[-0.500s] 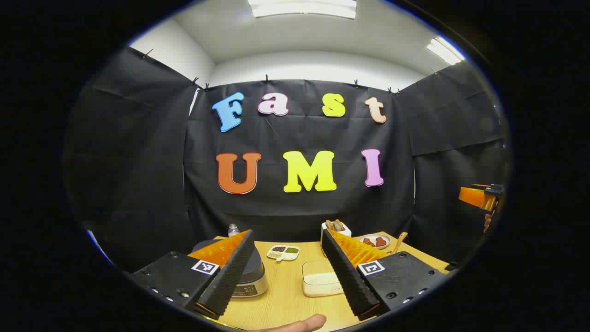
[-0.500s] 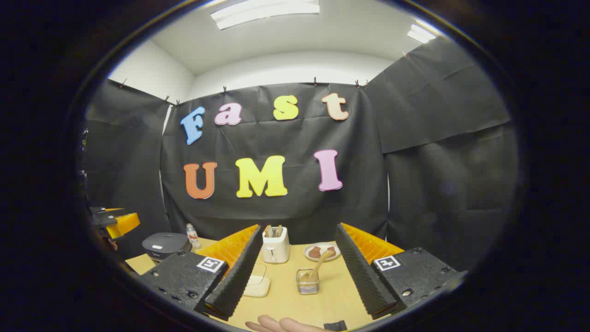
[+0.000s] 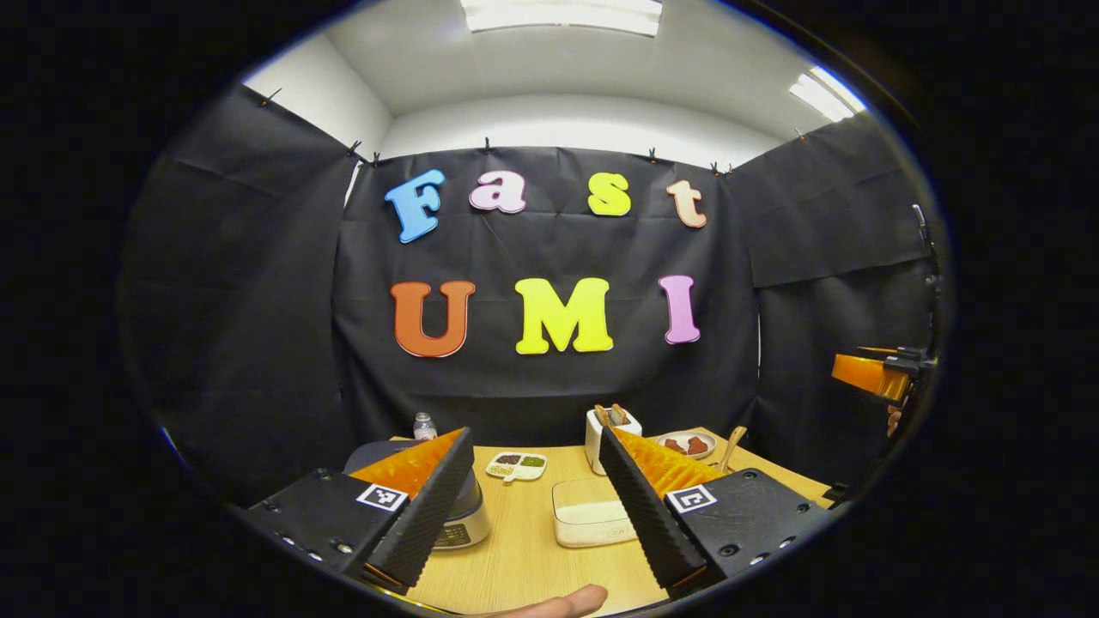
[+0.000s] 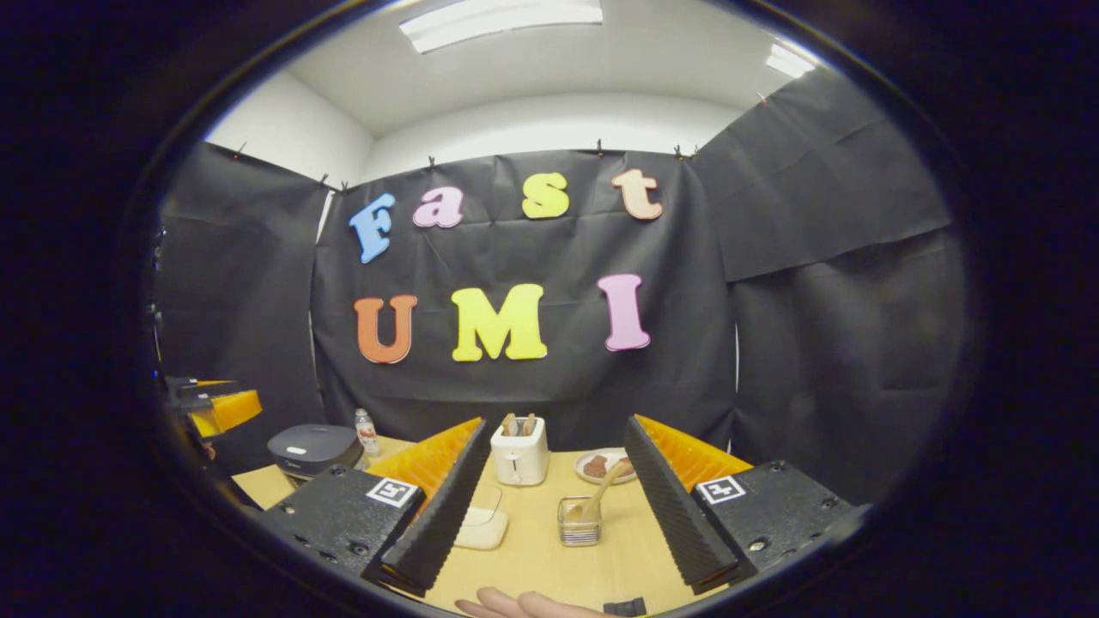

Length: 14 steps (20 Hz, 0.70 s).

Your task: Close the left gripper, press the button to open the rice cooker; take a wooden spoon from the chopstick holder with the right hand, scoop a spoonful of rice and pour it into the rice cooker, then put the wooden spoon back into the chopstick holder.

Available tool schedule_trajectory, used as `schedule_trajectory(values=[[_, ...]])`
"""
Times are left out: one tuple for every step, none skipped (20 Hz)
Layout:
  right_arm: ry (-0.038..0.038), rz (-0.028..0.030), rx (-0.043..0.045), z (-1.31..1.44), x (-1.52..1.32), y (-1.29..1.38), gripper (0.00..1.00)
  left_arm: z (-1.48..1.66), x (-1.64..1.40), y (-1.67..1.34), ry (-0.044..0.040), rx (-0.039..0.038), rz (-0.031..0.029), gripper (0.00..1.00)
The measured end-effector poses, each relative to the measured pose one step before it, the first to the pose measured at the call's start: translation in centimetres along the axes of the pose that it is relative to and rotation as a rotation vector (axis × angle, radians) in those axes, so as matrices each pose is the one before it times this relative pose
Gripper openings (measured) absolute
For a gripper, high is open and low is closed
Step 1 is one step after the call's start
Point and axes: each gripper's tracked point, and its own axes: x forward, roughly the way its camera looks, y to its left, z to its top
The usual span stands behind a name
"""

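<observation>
Left gripper (image 3: 532,515) fingers spread wide, nothing between them, hanging above the near part of the tabletop (image 3: 524,549). Right gripper (image 4: 549,515) fingers also spread, empty, above the tabletop's near edge.

Left gripper view: rice cooker (image 3: 459,515) sits at the left, lid down, mostly hidden behind the left finger; its front panel peeks out, button hard to make out. White rice box (image 3: 588,519) lies between the fingers, its right end cut off by the right finger. Bare wood stretches from the box toward the camera. Toaster (image 3: 605,429) and a small divided dish (image 3: 515,465) stand at the back, a bottle (image 3: 423,426) behind the cooker. A plate (image 3: 687,445) at back right, partly covered by the finger. Spoon (image 3: 731,446) handle pokes up past that finger; its holder is hidden.

Right gripper view: spoon leans in the clear holder (image 4: 578,522), between the fingers, open tabletop all round it. Rice box is half hidden by the left finger. Cooker is far left near the tabletop edge, with the left gripper hovering beside it at the view's rim. A fingertip of the holding hand (image 4: 515,603) shows at the bottom.
</observation>
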Motion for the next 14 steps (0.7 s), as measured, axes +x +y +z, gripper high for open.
schedule_trajectory(values=[[-0.00130,-0.00166,-0.00553,-0.082,0.084,-0.101,1.00,0.143,0.105,0.472,-0.00211,0.00142,0.01147,0.94],[-0.00041,-0.00247,-0.00572,-0.057,-0.002,-0.093,0.96,0.018,0.034,0.437,-0.00131,-0.00498,0.01099,0.94],[0.00157,-0.00105,-0.00247,-0.215,0.020,-0.155,1.00,0.063,0.121,0.286,-0.00077,-0.01121,0.00652,0.94],[0.00199,0.00157,0.00028,-0.129,-0.030,-0.041,1.00,-0.017,0.174,0.273,0.00039,-0.01201,0.00302,0.95],[0.00194,-0.00046,0.00194,-0.198,0.042,-0.085,1.00,-0.030,0.025,0.239,0.00116,-0.01069,0.00097,0.95],[-0.00110,-0.00486,0.00111,-0.098,0.075,-0.194,1.00,-0.167,0.117,0.358,0.00301,-0.00755,0.00341,0.95],[-0.00532,-0.00813,-0.00110,-0.029,0.037,-0.320,0.96,-0.232,0.104,0.332,0.00477,-0.00354,0.00384,0.95],[-0.00535,-0.00867,-0.00316,-0.108,0.069,-0.263,1.00,-0.214,0.146,0.344,0.00337,0.00057,0.00450,0.95],[-0.00360,-0.00550,-0.00253,-0.147,0.046,-0.128,1.00,-0.042,0.044,0.324,0.00212,0.00358,0.00557,0.95],[0.00139,-0.00021,-0.00125,-0.224,0.036,-0.031,1.00,-0.127,0.230,0.338,0.00213,0.00532,0.00668,0.95],[0.00515,0.00101,0.00222,-0.462,-0.023,0.057,1.00,-0.090,0.236,0.337,-0.00040,0.00547,0.00690,0.95],[0.00546,0.00369,0.00364,-0.282,0.076,-0.002,0.96,-0.183,0.175,0.354,0.00146,0.00544,0.00581,0.95],[0.00484,0.00289,0.00304,-0.392,0.198,-0.057,0.97,-0.346,0.219,0.315,0.00373,0.00712,0.00846,0.95],[0.00398,0.00137,0.00476,-0.356,0.065,-0.117,1.00,-0.296,0.346,0.384,0.00280,0.00988,0.01155,0.95]])
